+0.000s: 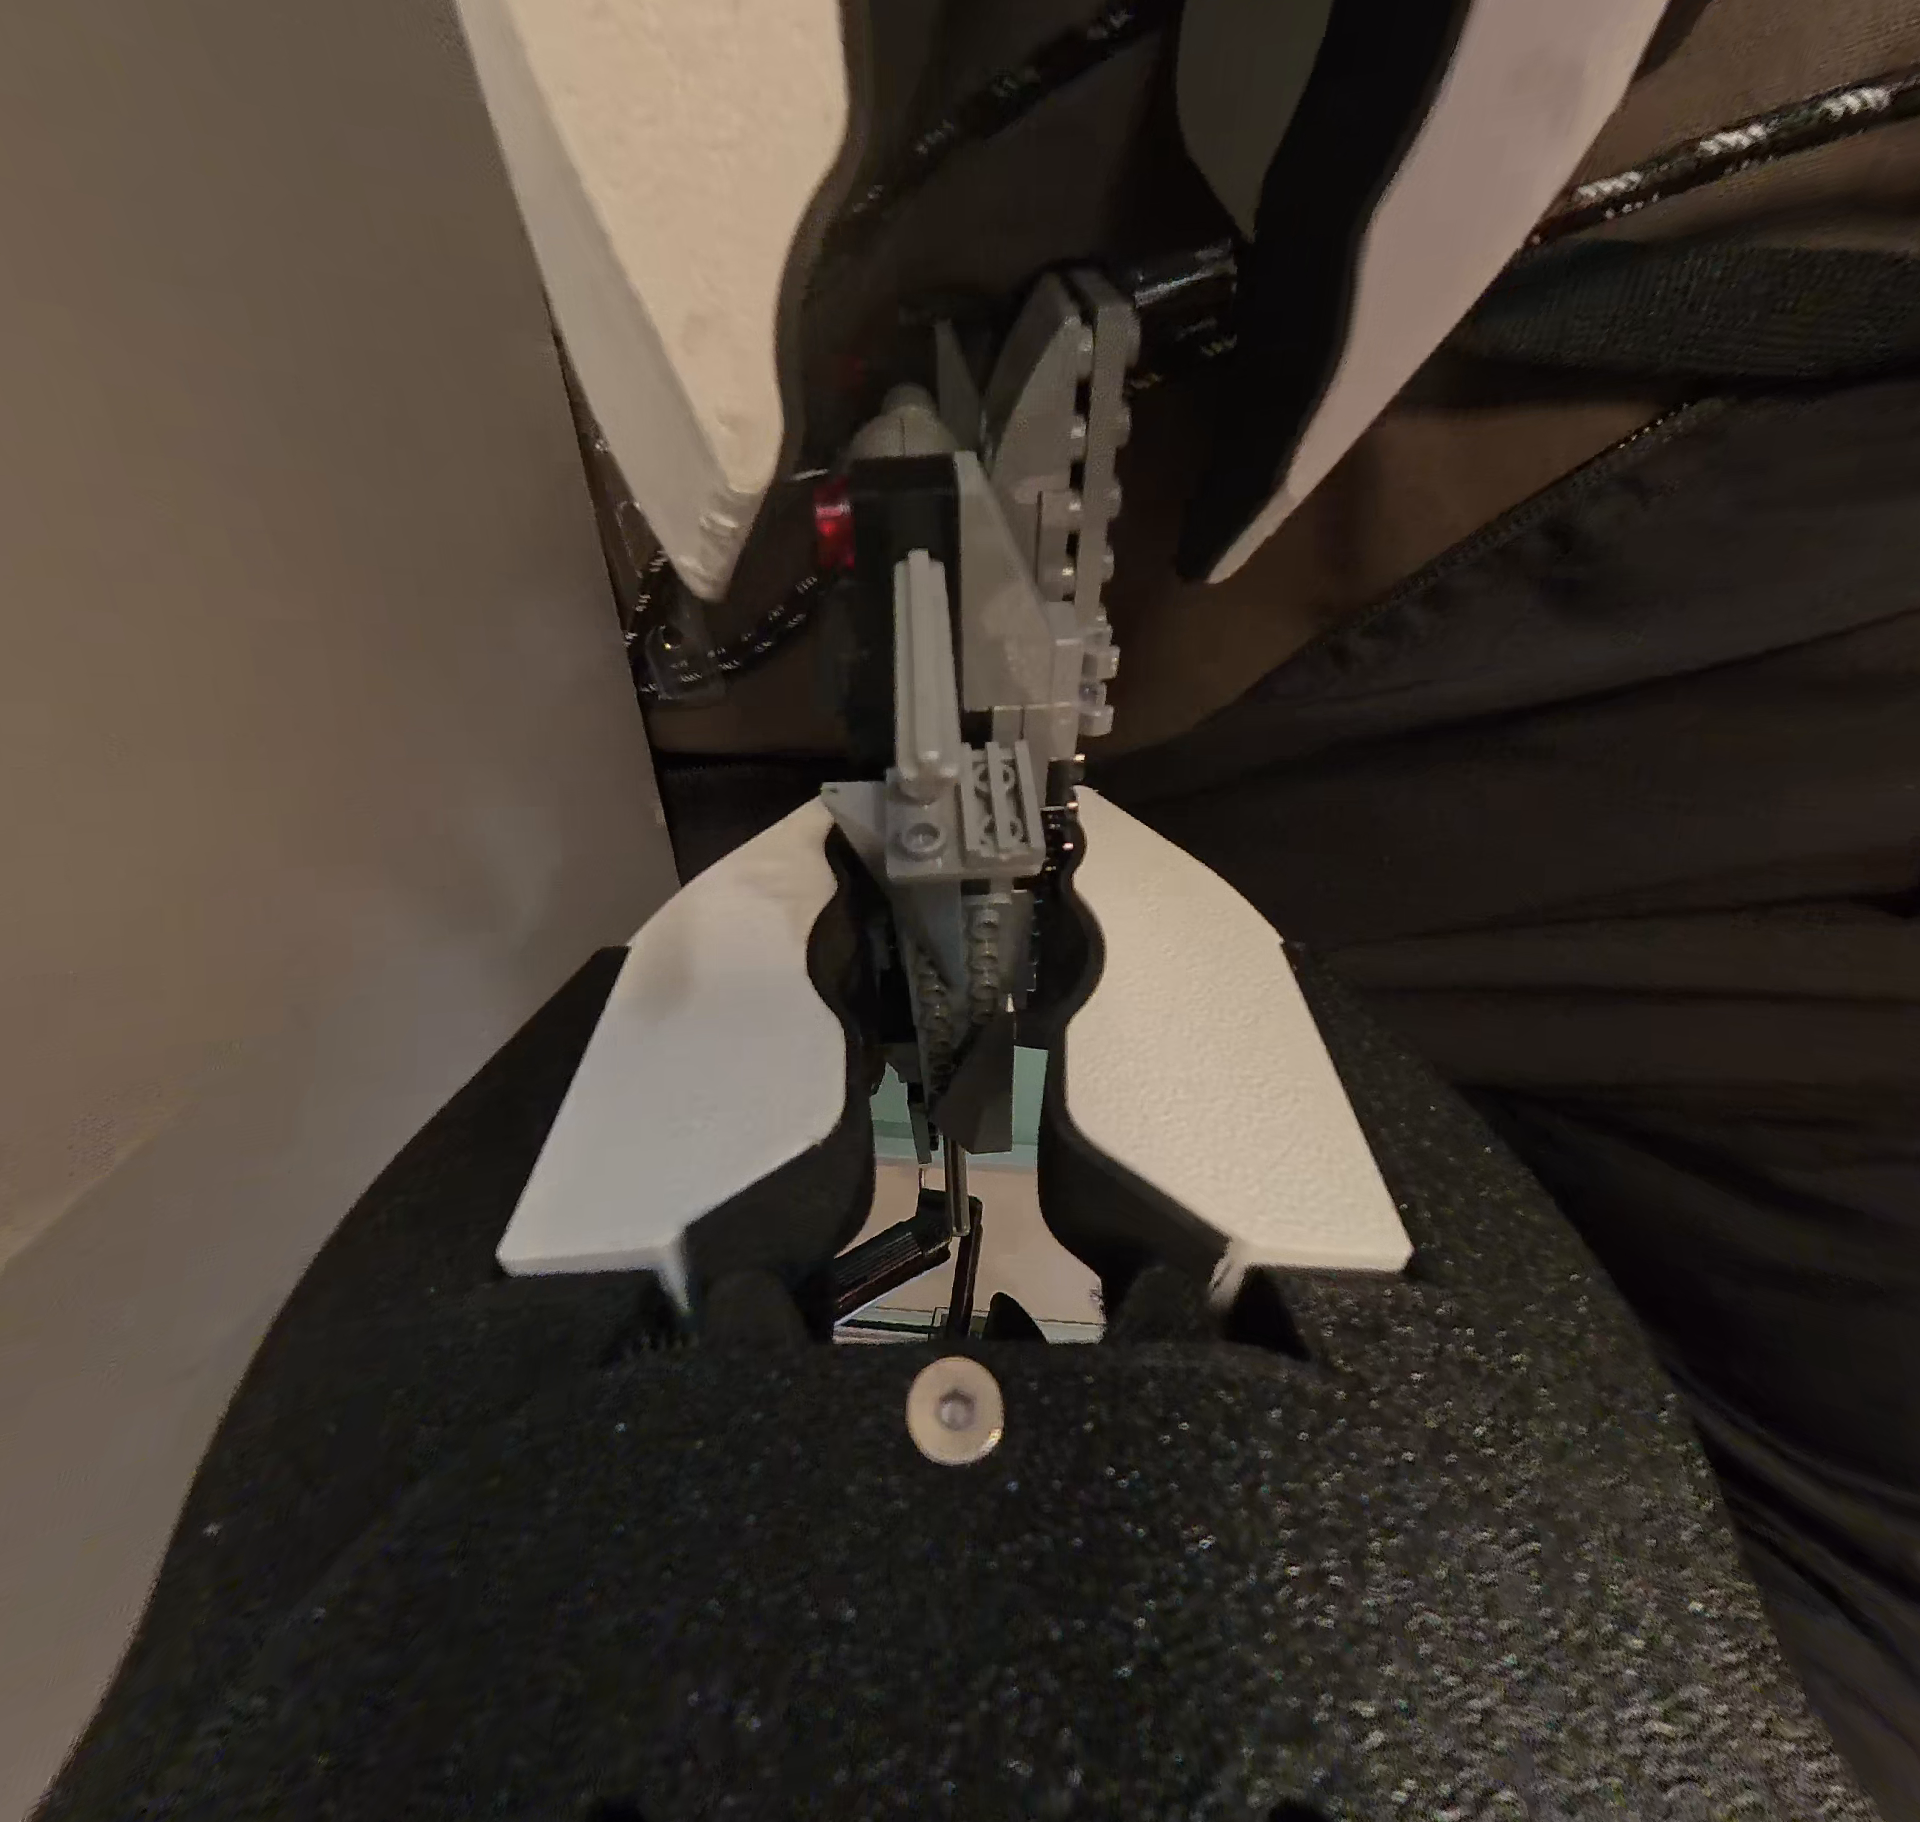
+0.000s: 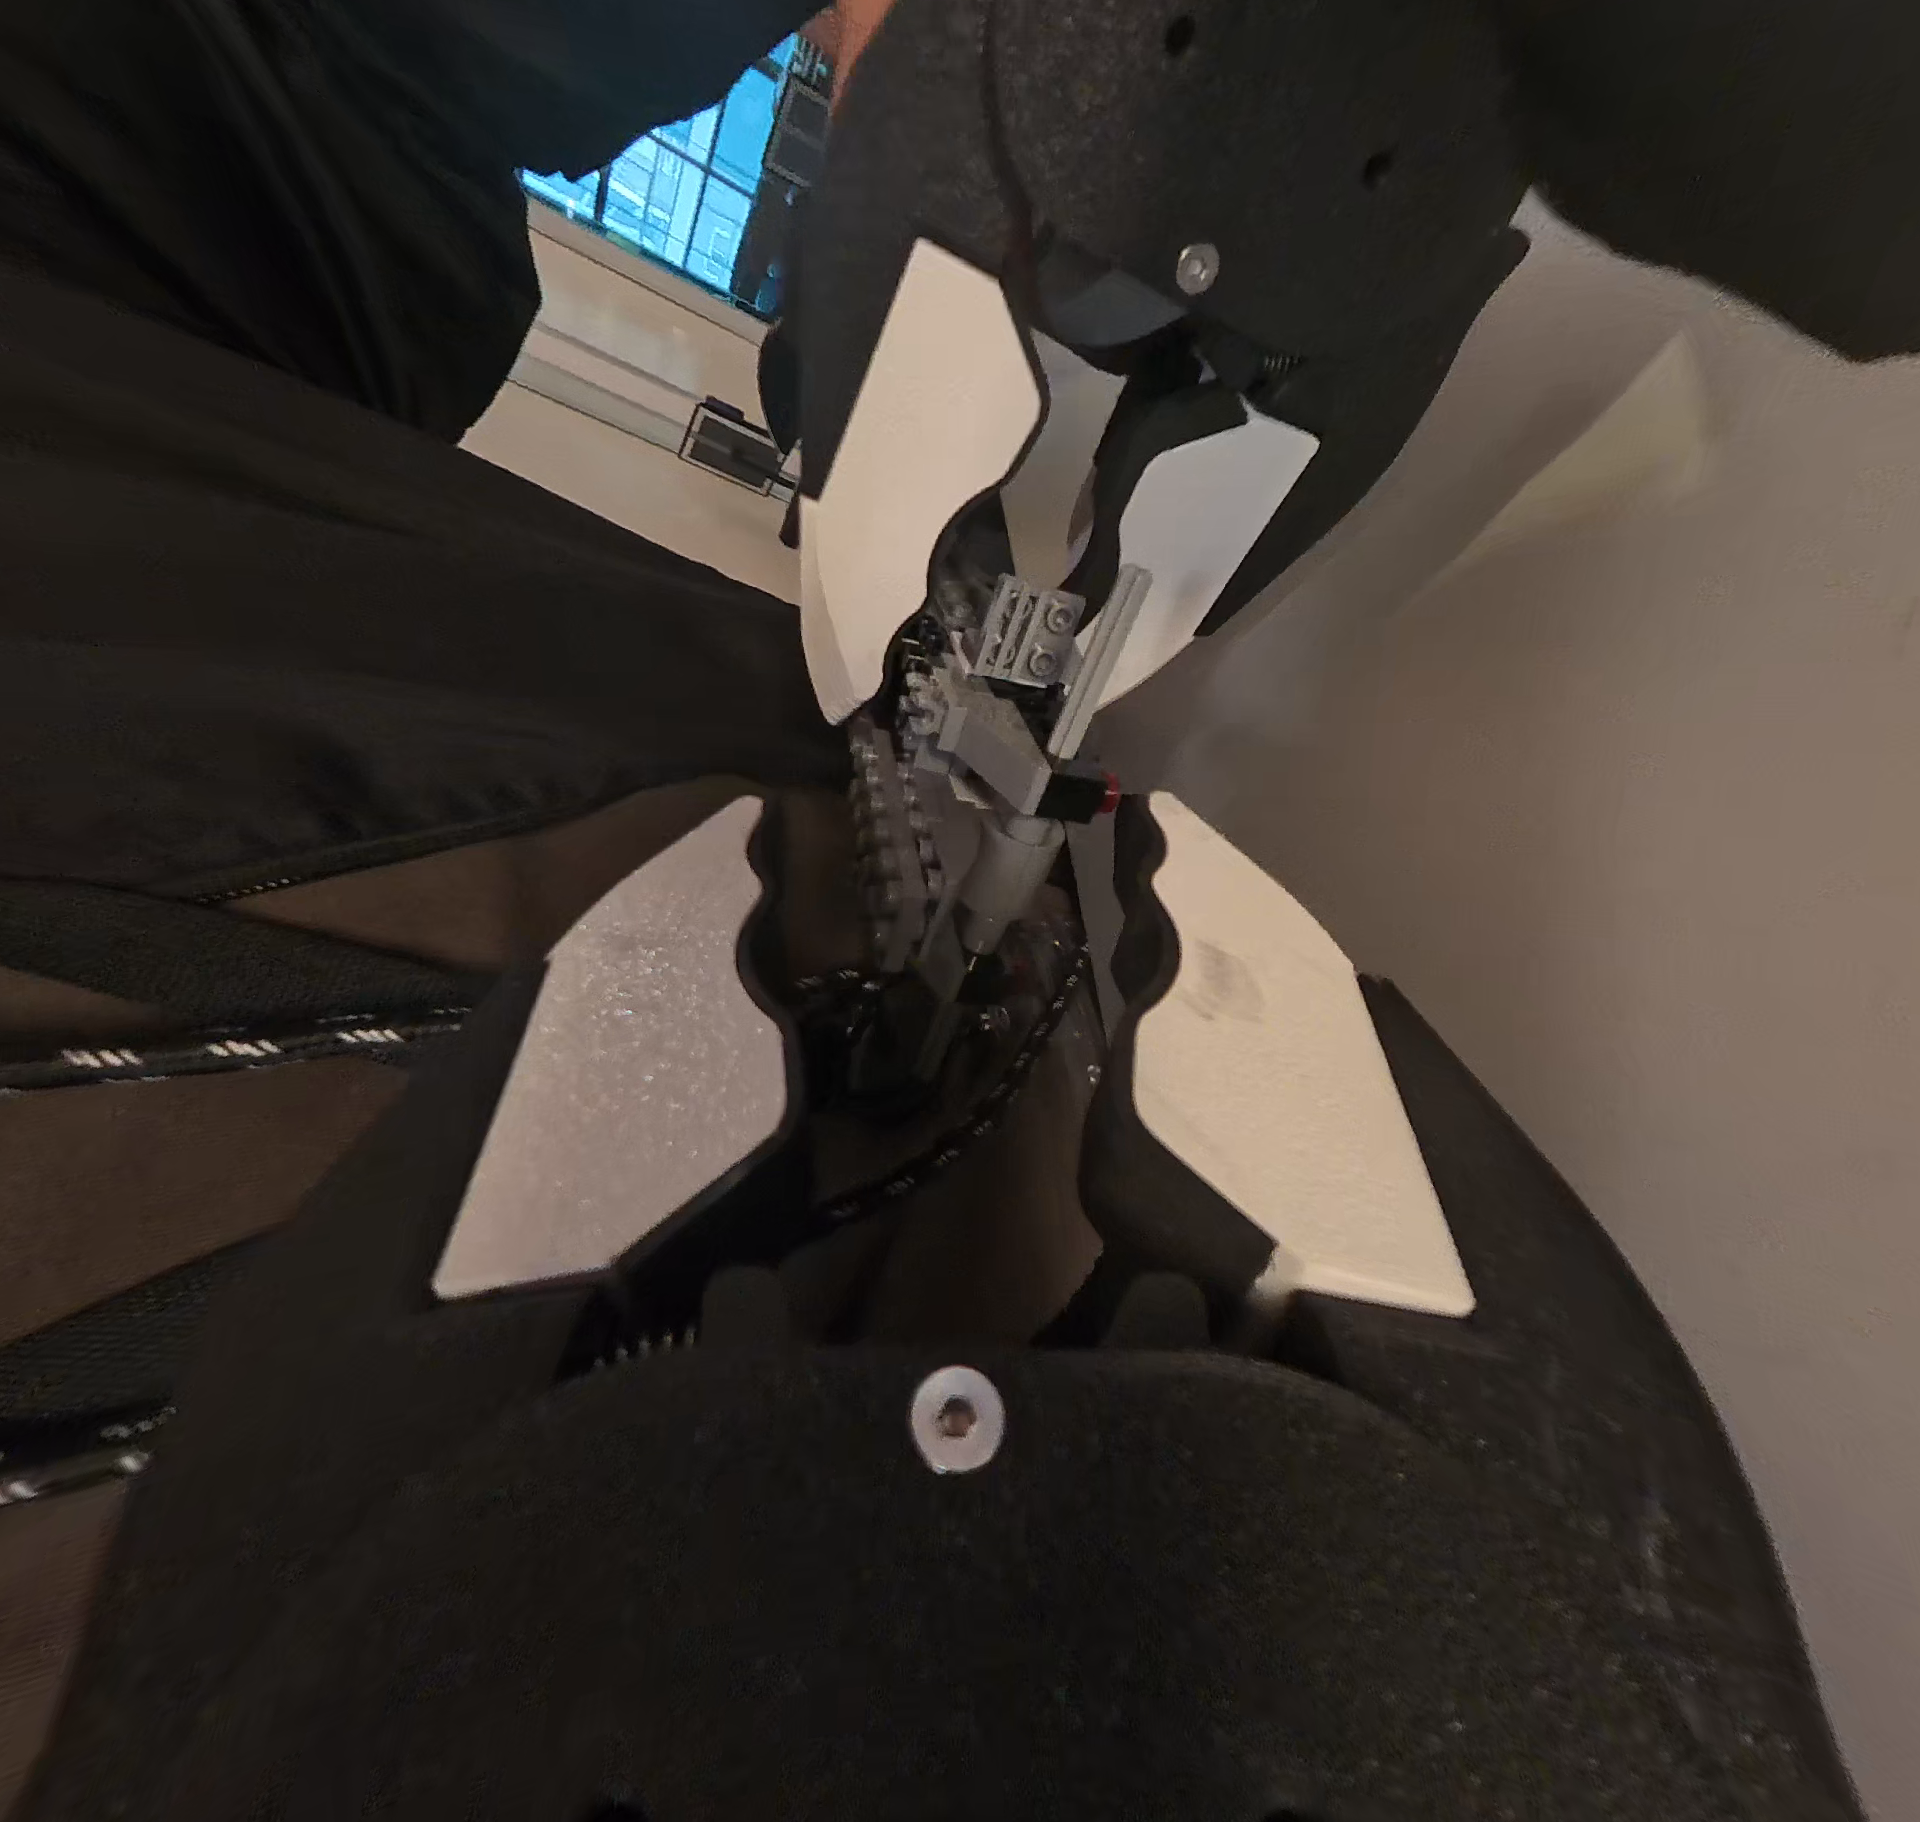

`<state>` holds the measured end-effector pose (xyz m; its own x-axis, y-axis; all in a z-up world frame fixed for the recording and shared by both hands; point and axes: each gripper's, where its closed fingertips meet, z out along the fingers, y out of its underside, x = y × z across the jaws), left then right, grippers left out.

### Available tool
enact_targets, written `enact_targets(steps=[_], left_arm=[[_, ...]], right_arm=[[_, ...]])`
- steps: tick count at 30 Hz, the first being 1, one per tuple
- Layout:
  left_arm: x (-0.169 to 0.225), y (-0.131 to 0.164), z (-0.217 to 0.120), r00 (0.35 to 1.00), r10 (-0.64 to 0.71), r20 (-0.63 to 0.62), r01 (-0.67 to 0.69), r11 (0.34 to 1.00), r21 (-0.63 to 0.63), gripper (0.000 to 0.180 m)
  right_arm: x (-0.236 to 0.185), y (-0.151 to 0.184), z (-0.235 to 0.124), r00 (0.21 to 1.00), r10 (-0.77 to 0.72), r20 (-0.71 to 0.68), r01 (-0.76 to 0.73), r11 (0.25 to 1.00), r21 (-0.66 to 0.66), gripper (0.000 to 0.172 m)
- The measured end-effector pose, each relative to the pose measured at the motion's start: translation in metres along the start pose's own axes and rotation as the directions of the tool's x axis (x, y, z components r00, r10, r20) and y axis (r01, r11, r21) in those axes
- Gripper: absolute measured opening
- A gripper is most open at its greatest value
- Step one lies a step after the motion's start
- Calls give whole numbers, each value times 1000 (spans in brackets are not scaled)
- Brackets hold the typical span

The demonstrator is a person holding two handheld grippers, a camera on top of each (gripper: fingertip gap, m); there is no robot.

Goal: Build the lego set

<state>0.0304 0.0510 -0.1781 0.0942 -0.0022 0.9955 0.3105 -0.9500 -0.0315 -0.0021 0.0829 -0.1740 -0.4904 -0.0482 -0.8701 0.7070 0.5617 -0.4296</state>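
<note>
Person in dark clothing [image 1: 1558, 837] fills the background of both views, with a pale wall [image 1: 260, 629] to one side and a braided black cable [image 1: 1039, 79] trailing across the clothing.

Left gripper [image 1: 956, 879]: white fingers [image 1: 727, 993] pinch the lower end of a grey brick-built model [image 1: 987, 650]. The dark pads close against both its sides, so the hold looks firm.

Right gripper [image 2: 951, 868]: jaws spread wide around the model's far end, which carries studded grey plates [image 2: 883, 837], a pale cylinder [image 2: 1003, 868] and a small red stud [image 2: 1110, 793]. A gap shows between the left pad and the bricks; contact on the other side cannot be told. I judge nothing clamped here.

Status: model is held aloft between the two grippers, away from any surface, carried by the left alone. Model appears largely assembled.
</note>
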Motion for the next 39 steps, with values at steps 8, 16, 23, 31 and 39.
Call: enact_targets(steps=[8, 16, 23, 31, 39], left_arm=[[-1, 0, 1, 1000, 13, 0, -13, 1000, 0, 34], [1, -2, 3, 999, 16, 31, -16, 1000, -24, 34], [2, -3, 7, 999, 5, 52, -2, 999, -55, 34], [4, -7, 9, 997, 3, 83, 2, 998, -66, 34], [5, -9, 14, 995, 7, 99, 1, 997, -80, 34]], right_arm=[[5, 5, 8, 1000, 28, 5, -28, 1000, -14, 60], [0, 8, 6, 999, 24, 45, -23, 1000, -11, 48], [-3, 11, 5, 998, 23, 57, -22, 999, -26, 44], [-9, 13, 1, 993, 47, 111, -45, 999, -16, 38], [-11, 17, 0, 992, 33, 124, -31, 999, -19, 38]])
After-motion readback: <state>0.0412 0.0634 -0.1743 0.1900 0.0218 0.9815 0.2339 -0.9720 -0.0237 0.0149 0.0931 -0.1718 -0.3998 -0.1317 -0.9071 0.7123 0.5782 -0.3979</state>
